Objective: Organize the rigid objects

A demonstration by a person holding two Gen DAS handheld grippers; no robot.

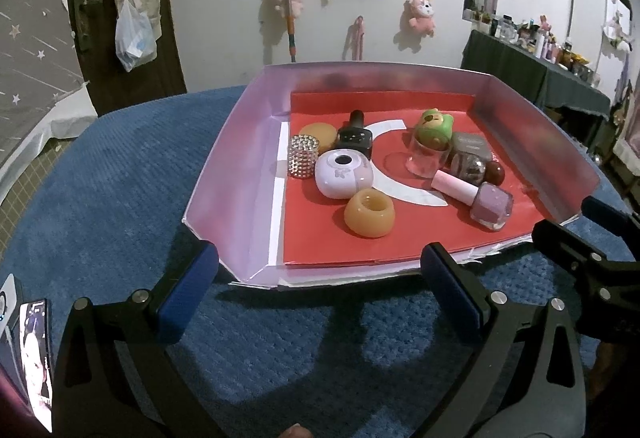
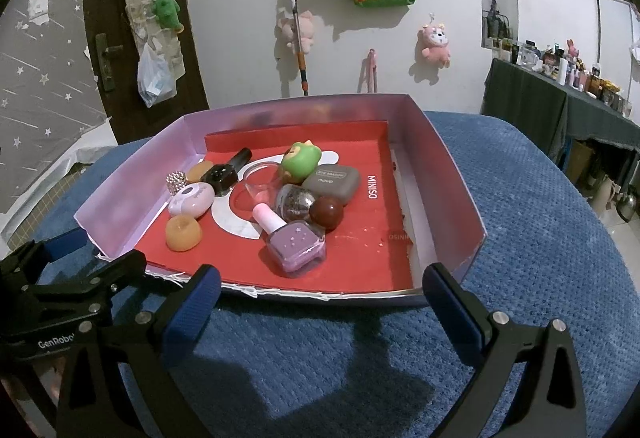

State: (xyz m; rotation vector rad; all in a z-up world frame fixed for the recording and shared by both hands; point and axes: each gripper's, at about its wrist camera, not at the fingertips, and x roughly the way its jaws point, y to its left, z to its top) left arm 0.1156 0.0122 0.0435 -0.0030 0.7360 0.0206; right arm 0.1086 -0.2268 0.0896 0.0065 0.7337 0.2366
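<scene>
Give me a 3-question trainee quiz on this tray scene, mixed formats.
1. True or false: the purple nail polish bottle stands upright in the tray.
2. Which lies nearest the tray's front edge on its left side? A) orange ring B) grey eyeshadow case C) green toy
3. Fill in: both the left tool and the right tool are ____ and hold nothing.

Key: 1 false, it lies on its side. 2 A. 3 open.
</scene>
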